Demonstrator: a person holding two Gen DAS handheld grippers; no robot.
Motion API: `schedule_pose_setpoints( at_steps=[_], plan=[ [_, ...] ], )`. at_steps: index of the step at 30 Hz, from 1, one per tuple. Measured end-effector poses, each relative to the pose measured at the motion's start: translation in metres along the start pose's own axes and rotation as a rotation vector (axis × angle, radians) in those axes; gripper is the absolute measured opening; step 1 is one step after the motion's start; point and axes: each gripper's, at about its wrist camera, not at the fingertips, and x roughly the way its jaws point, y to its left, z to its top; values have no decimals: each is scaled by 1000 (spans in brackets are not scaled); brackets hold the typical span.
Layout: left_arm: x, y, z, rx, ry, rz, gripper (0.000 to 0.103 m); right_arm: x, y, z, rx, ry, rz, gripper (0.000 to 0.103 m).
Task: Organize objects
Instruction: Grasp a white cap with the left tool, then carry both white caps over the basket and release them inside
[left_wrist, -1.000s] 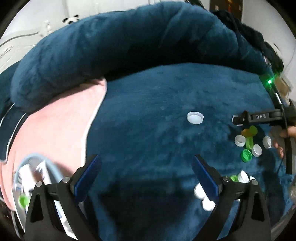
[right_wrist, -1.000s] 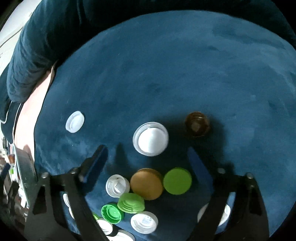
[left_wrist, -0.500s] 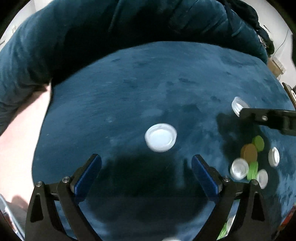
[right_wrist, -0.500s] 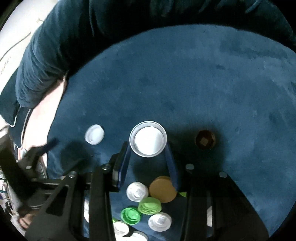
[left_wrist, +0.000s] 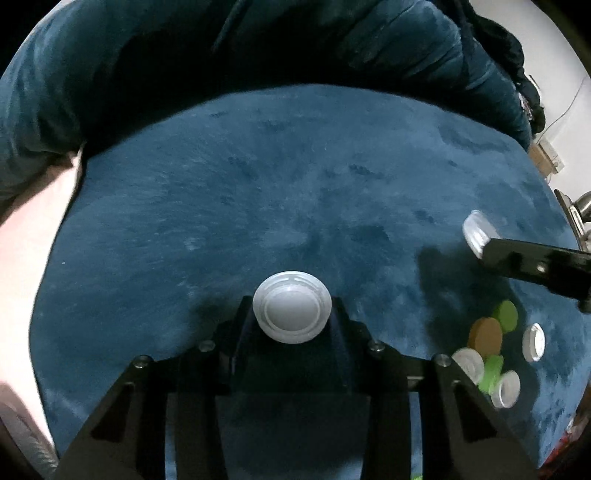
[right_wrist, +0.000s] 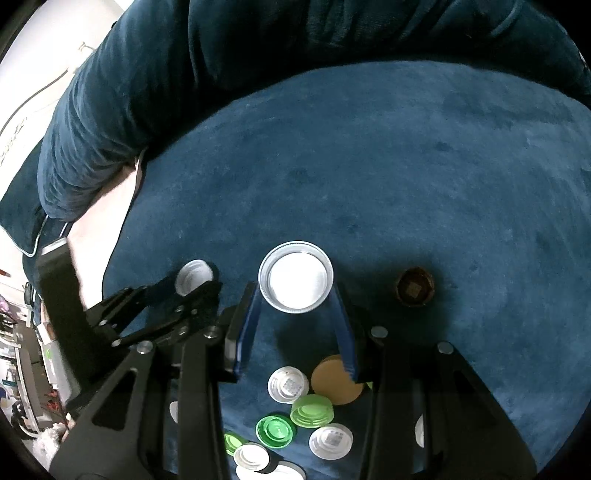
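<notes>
My left gripper (left_wrist: 291, 307) is closing its jaws, and its pads flank and touch a white cap (left_wrist: 291, 314) lying rim-down on the dark blue plush cushion (left_wrist: 295, 166). In the right wrist view that cap (right_wrist: 194, 276) shows at the left gripper's (right_wrist: 199, 287) tips. My right gripper (right_wrist: 295, 293) is shut on a wider white lid (right_wrist: 295, 282), open side up, held just above the cushion over its own shadow. The left wrist view shows this lid (left_wrist: 476, 230) edge-on at the right gripper's (left_wrist: 487, 251) tip.
A brown cap (right_wrist: 414, 287) lies alone to the right of the lid. Under the right gripper sits a cluster: a tan cap (right_wrist: 332, 382), green caps (right_wrist: 312, 410), white caps (right_wrist: 288, 384). A blue bolster (left_wrist: 258, 44) borders the back, pink fabric (left_wrist: 33, 240) the left.
My left gripper came forward and down over the lone white cap and its jaws closed around it. My right gripper shut on the wide white lid and raised it slightly.
</notes>
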Motion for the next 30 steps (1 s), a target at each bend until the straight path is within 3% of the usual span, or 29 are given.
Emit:
schedule_pose_setpoints(
  at_steps=[7, 14, 19, 22, 25, 30],
  plan=[
    [-60, 29, -11, -71, -61, 3, 41, -9, 24, -2, -29, -16, 28, 39],
    [-147, 73, -38, -147, -160, 66, 41, -23, 81, -14, -111, -45, 87, 39],
    [-208, 135, -87, -299, -230, 163, 41, -36, 148, -32, -211, -73, 187, 40],
    [-234, 169, -123, -384, -245, 258, 41, -33, 191, -43, -293, -67, 225, 40],
    [-252, 204, -157, -476, -238, 334, 41, -27, 237, -63, -383, -37, 281, 40],
    [-271, 247, -202, -625, -230, 392, 41, -10, 309, -98, -515, 47, 385, 40]
  ],
)
